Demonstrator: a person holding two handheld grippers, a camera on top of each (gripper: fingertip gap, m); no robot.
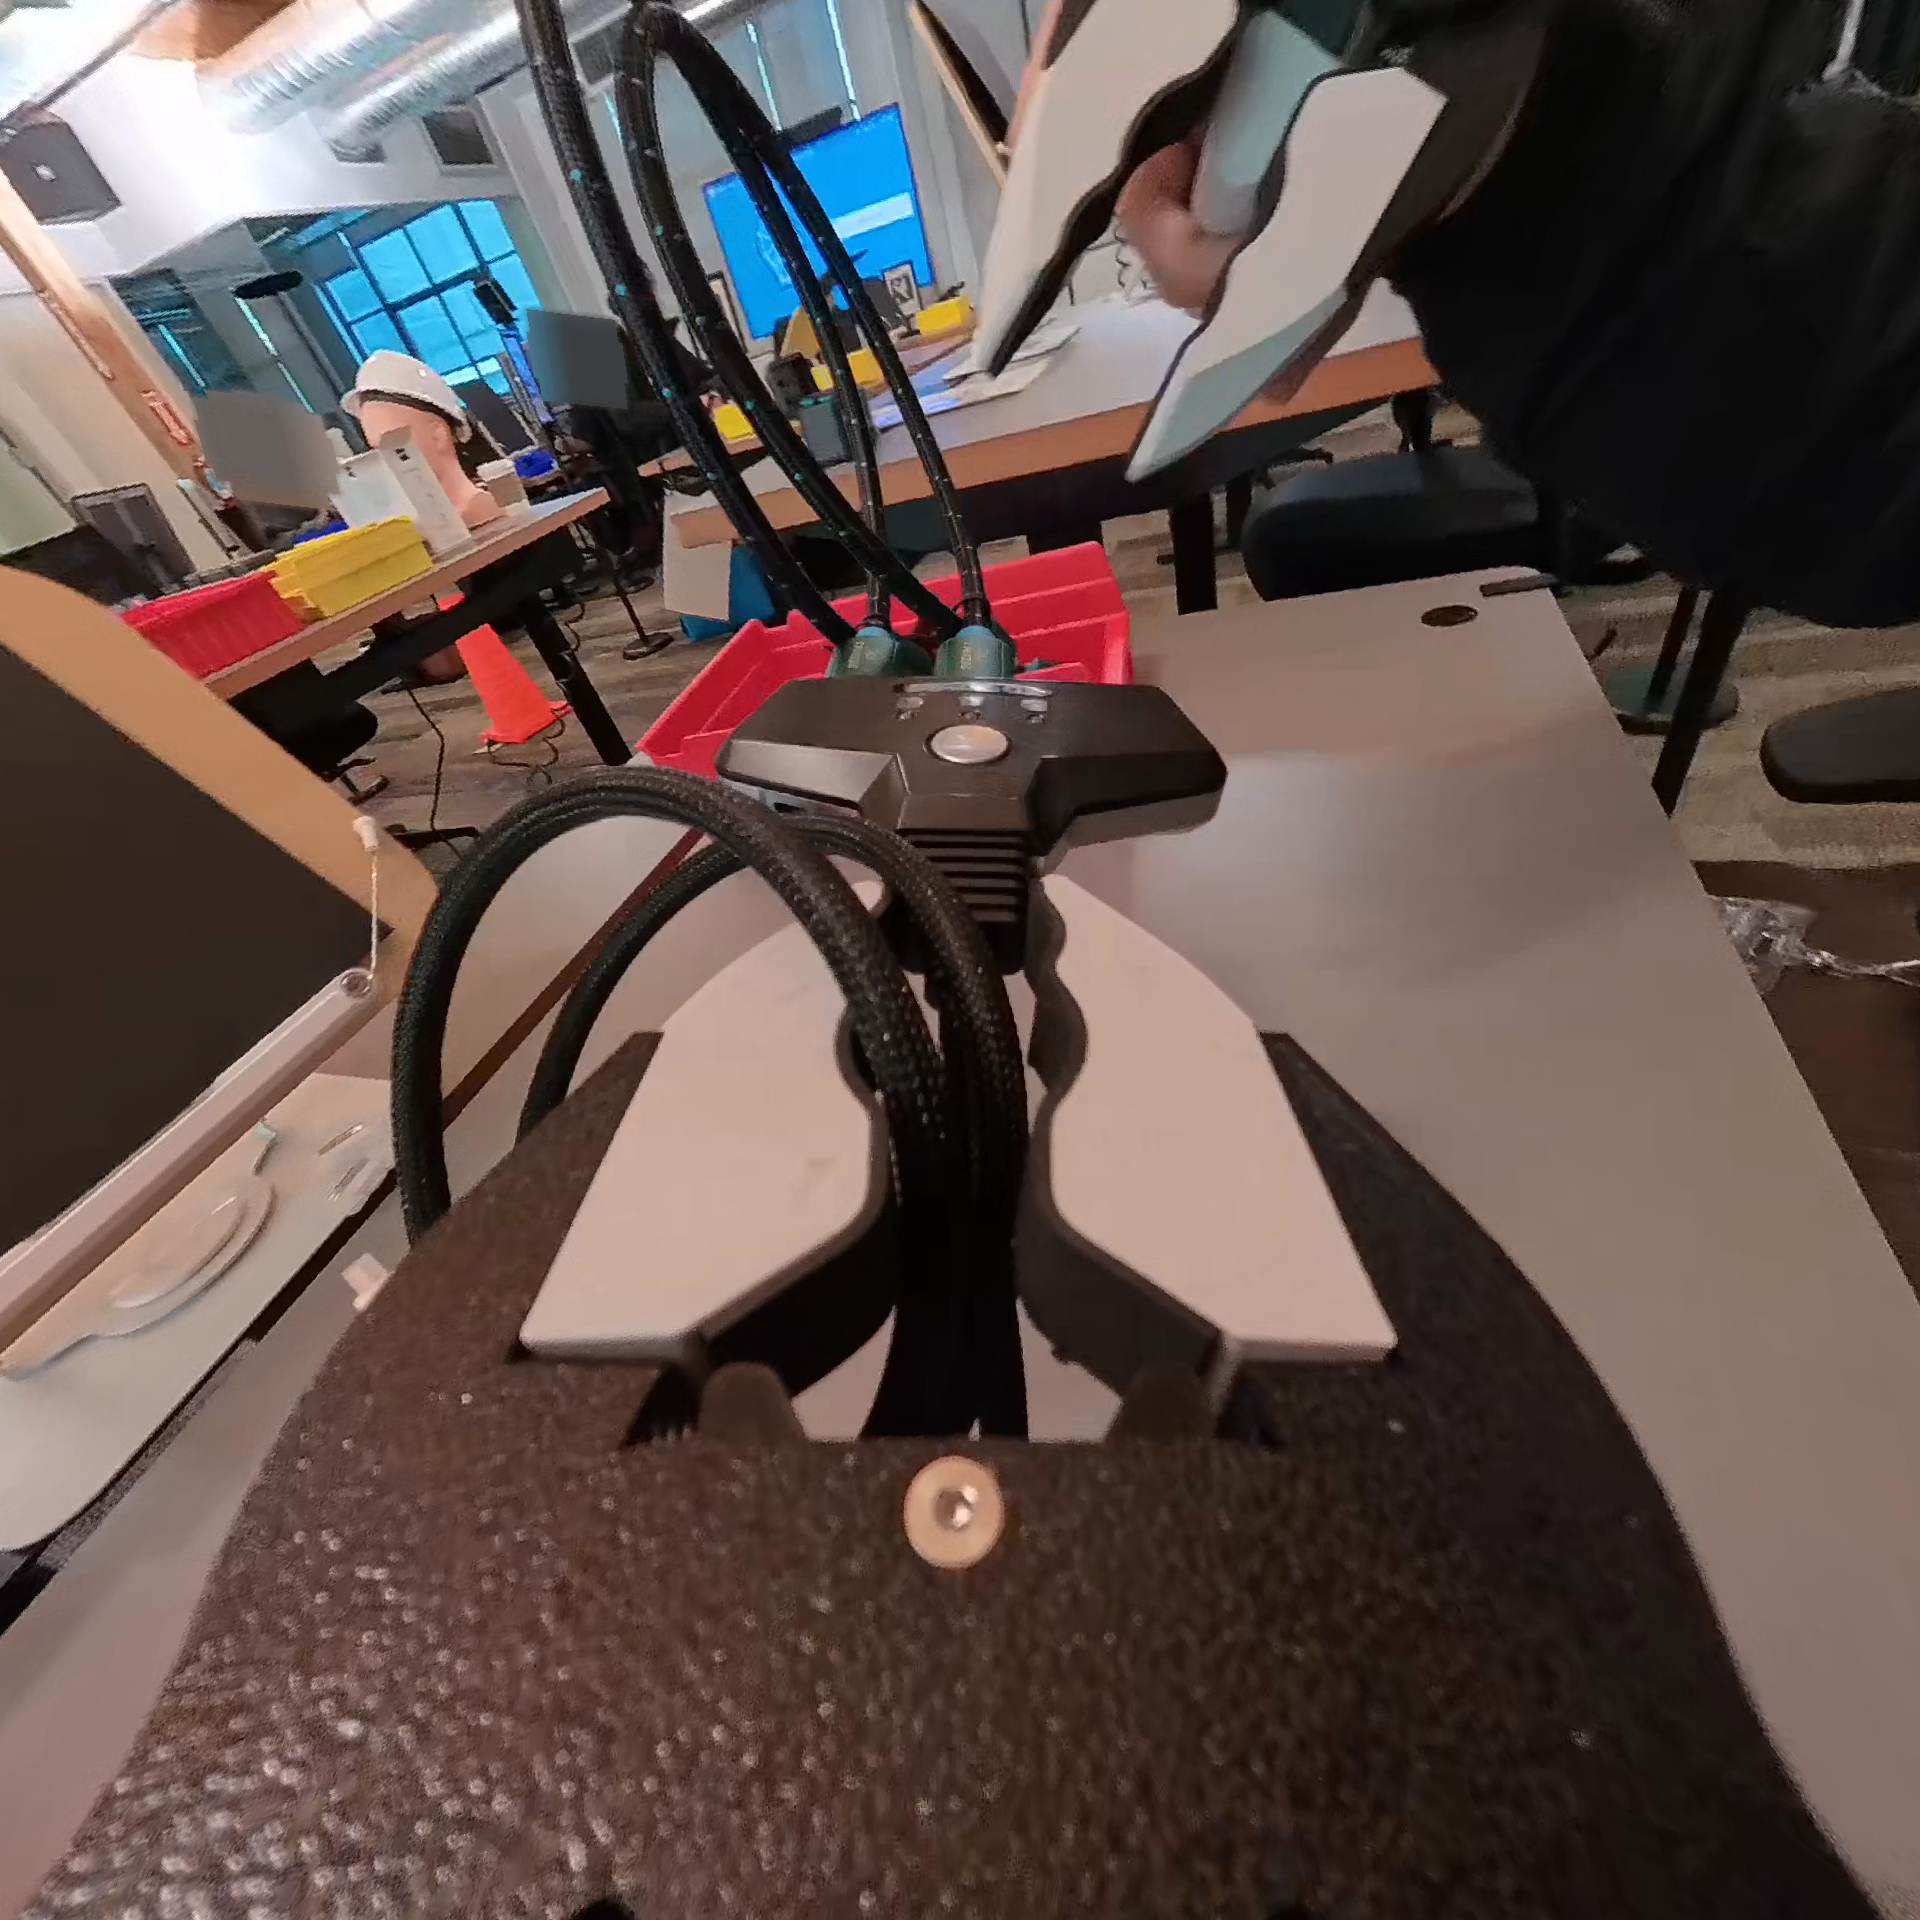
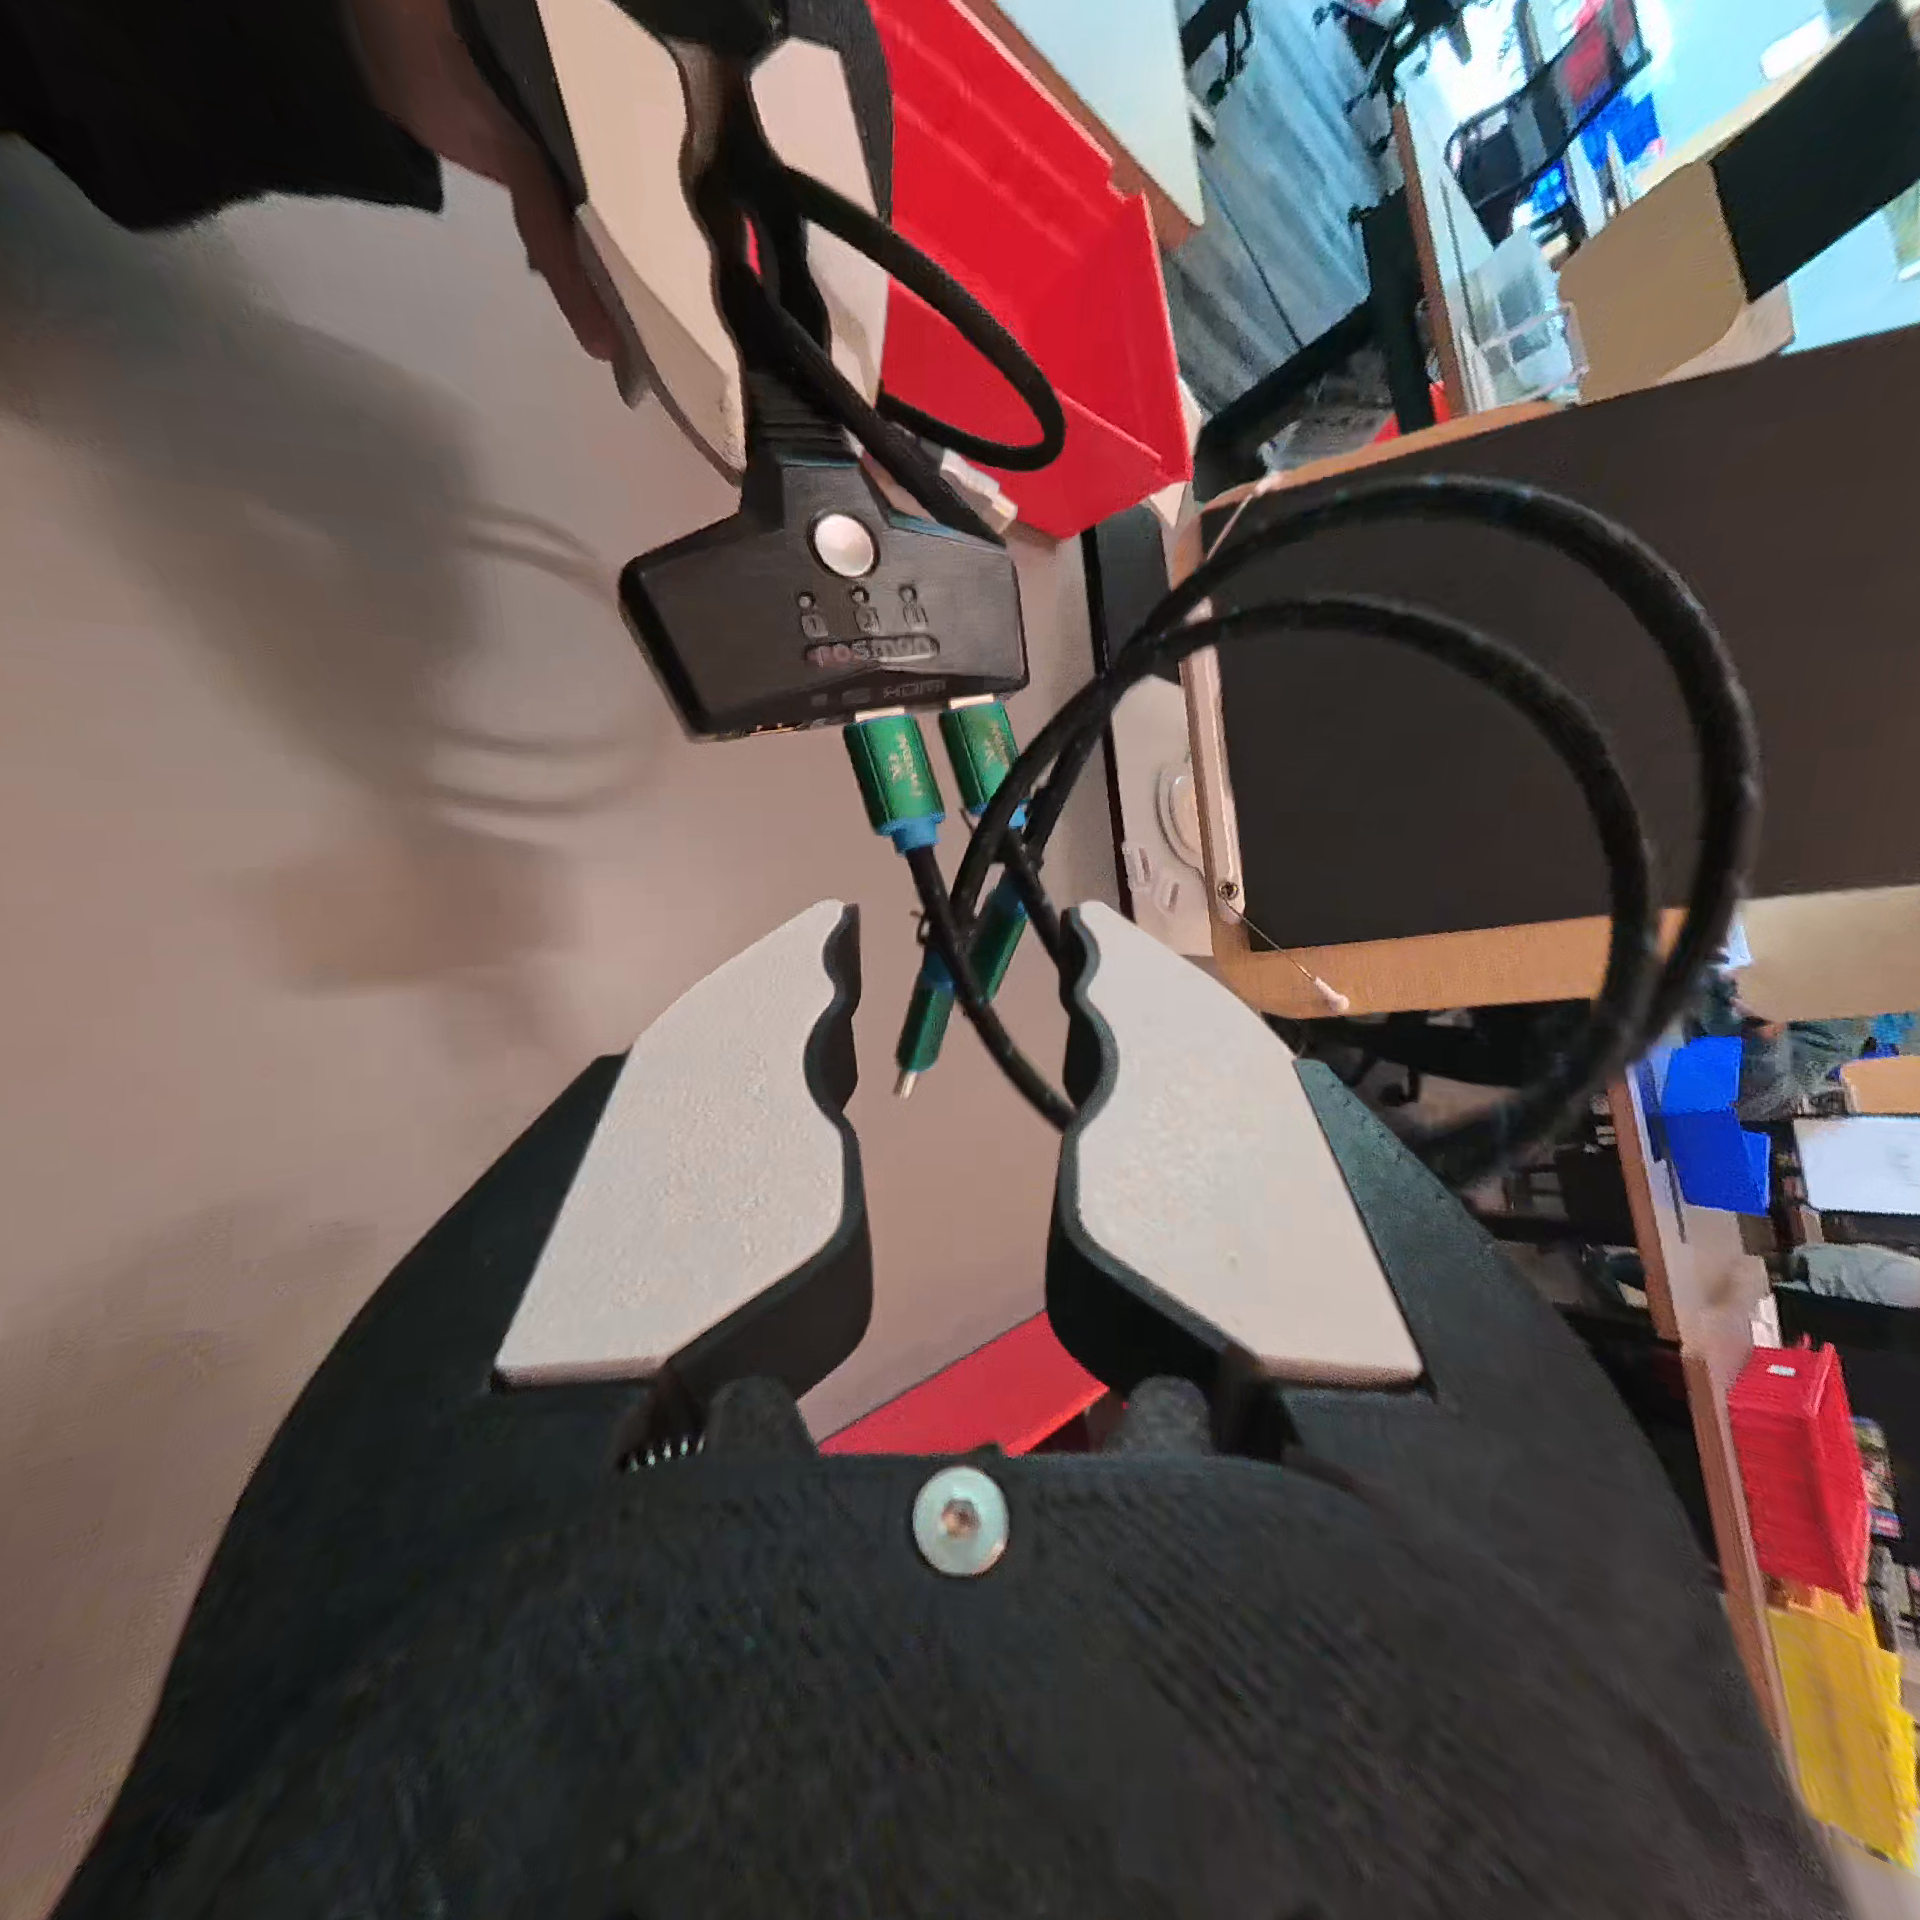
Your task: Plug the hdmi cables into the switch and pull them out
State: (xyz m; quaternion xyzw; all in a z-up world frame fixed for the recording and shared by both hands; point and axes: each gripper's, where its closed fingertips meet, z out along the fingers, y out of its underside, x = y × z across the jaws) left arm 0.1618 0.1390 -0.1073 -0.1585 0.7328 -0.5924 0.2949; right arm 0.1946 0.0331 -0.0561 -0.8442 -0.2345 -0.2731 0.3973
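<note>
The black HDMI switch (image 1: 966, 753) lies on the grey table (image 1: 1403, 935). Two green HDMI plugs (image 1: 920, 652) sit in ports on its far side, and their black braided cables (image 1: 727, 260) loop up and away. My left gripper (image 1: 977, 930) is shut on the switch's own ribbed cable tail. My right gripper (image 2: 964, 930) is open and empty, a short way from the plugged-in plugs (image 2: 935, 764) of the switch (image 2: 821, 623). It also shows in the left wrist view (image 1: 1070, 416), above and beyond the switch. Two loose green plug ends (image 2: 930, 1013) hang in front of its fingertips.
A red bin (image 1: 1049, 608) stands just behind the switch; it also shows in the right wrist view (image 2: 1018, 260). A dark panel with a wooden frame (image 1: 156, 883) stands at the table's left edge. Other desks with yellow and red bins and an orange cone (image 1: 509, 686) lie beyond.
</note>
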